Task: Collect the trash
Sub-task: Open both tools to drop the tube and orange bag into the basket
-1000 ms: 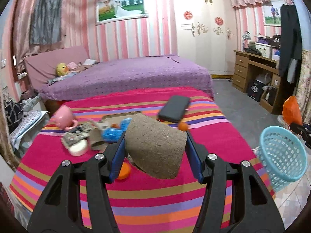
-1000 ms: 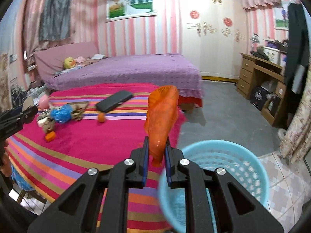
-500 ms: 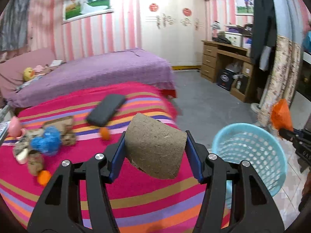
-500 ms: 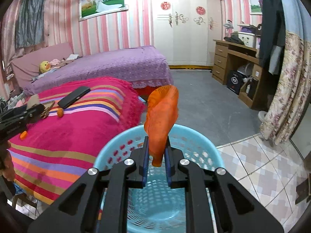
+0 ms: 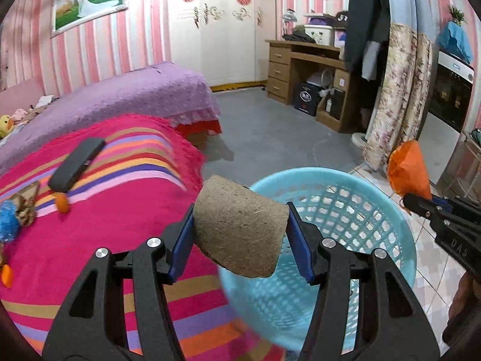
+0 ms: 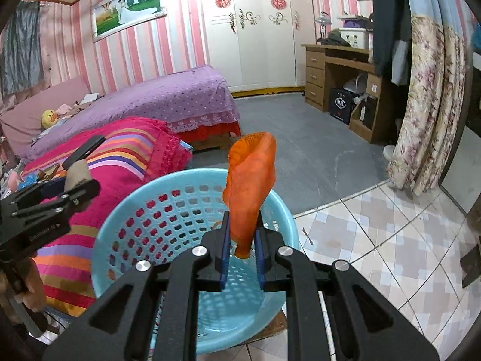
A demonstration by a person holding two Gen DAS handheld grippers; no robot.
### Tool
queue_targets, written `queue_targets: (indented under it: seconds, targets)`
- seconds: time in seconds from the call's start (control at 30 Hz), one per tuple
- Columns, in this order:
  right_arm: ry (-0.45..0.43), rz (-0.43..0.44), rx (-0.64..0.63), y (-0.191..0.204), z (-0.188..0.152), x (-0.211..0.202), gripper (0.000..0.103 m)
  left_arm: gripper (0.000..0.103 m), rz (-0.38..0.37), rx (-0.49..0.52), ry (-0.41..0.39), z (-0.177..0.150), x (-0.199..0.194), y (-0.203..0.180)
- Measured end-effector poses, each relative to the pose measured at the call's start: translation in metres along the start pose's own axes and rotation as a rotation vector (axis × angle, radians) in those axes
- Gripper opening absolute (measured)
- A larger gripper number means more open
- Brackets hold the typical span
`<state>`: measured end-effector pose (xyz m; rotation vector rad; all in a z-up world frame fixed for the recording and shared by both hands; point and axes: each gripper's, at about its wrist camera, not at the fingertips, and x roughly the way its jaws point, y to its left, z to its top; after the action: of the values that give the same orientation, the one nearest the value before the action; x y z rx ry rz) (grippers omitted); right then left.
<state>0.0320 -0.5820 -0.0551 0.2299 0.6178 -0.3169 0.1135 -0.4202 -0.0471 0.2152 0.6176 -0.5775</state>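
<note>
My left gripper [image 5: 240, 242] is shut on a brown cardboard tube [image 5: 240, 225] and holds it over the near rim of the light blue plastic basket [image 5: 360, 198]. My right gripper [image 6: 243, 251] is shut on an orange wrapper [image 6: 251, 183] and holds it above the basket [image 6: 144, 210]. The right gripper with the wrapper [image 5: 409, 171] shows at the right of the left wrist view. The left gripper with the tube [image 6: 76, 174] shows at the left of the right wrist view.
The striped pink bed [image 5: 105, 216] lies left of the basket, with a black flat case [image 5: 76, 165], small orange bits [image 5: 62, 204] and blue and brown scraps [image 5: 18, 210] on it. A purple bed [image 6: 168, 99], a wooden desk [image 6: 339, 69] and a floral curtain [image 6: 427, 105] stand beyond.
Both grippers have swung right, away from the bed, and now hang over the basket. Each keeps its hold on its piece of trash.
</note>
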Motion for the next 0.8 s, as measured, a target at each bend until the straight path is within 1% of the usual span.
queue_targets:
  seconds: [0.03,0.17,0.2,0.23,0.27,0.3,0.4,0.5,0.63,0.67,0.73,0.77,0.8]
  targets:
    - [0.001,0.0,-0.001,0.0,0.0,0.0,0.015,0.057,0.0,0.002,0.006,0.0,0.004,-0.004]
    - [-0.006,0.014,-0.003,0.002,0.002,0.003,0.015,0.068,-0.02,0.016,0.042,0.001,0.018,-0.013]
    - [-0.005,0.015,-0.006,0.002,0.0,0.002,0.015,0.073,-0.008,0.017,0.04,0.001,0.019,-0.013]
    - [-0.003,0.015,-0.012,0.003,0.0,0.003,0.015,0.075,0.004,0.017,0.034,0.001,0.019,-0.012]
    - [-0.003,0.015,-0.014,0.002,-0.001,0.003,0.015,0.083,0.014,0.015,0.028,0.002,0.019,-0.011]
    - [-0.001,0.017,-0.014,0.002,-0.001,0.004,0.015,0.088,0.024,0.007,0.021,0.004,0.018,-0.008]
    - [-0.001,0.019,-0.014,0.001,-0.001,0.005,0.015,0.092,0.044,-0.011,-0.005,0.008,0.011,0.003]
    - [0.003,0.023,-0.013,0.001,-0.001,0.007,0.015,0.096,0.101,-0.024,-0.05,0.01,0.0,0.018]
    - [0.001,0.025,-0.023,0.007,0.002,0.012,0.016,0.097,0.123,-0.057,-0.056,0.011,-0.01,0.038]
    - [-0.002,0.021,-0.026,0.009,0.003,0.013,0.018,0.097,0.137,-0.064,-0.062,0.01,-0.014,0.043]
    - [-0.006,0.009,-0.022,0.011,0.005,0.015,0.046,0.097,0.158,-0.07,-0.076,0.01,-0.021,0.05]
    - [-0.016,-0.004,-0.018,0.013,0.006,0.014,0.065,0.097,0.17,-0.073,-0.084,0.01,-0.026,0.056]
    - [-0.025,-0.013,-0.017,0.015,0.007,0.013,0.067,0.097,0.177,-0.076,-0.088,0.009,-0.029,0.06]
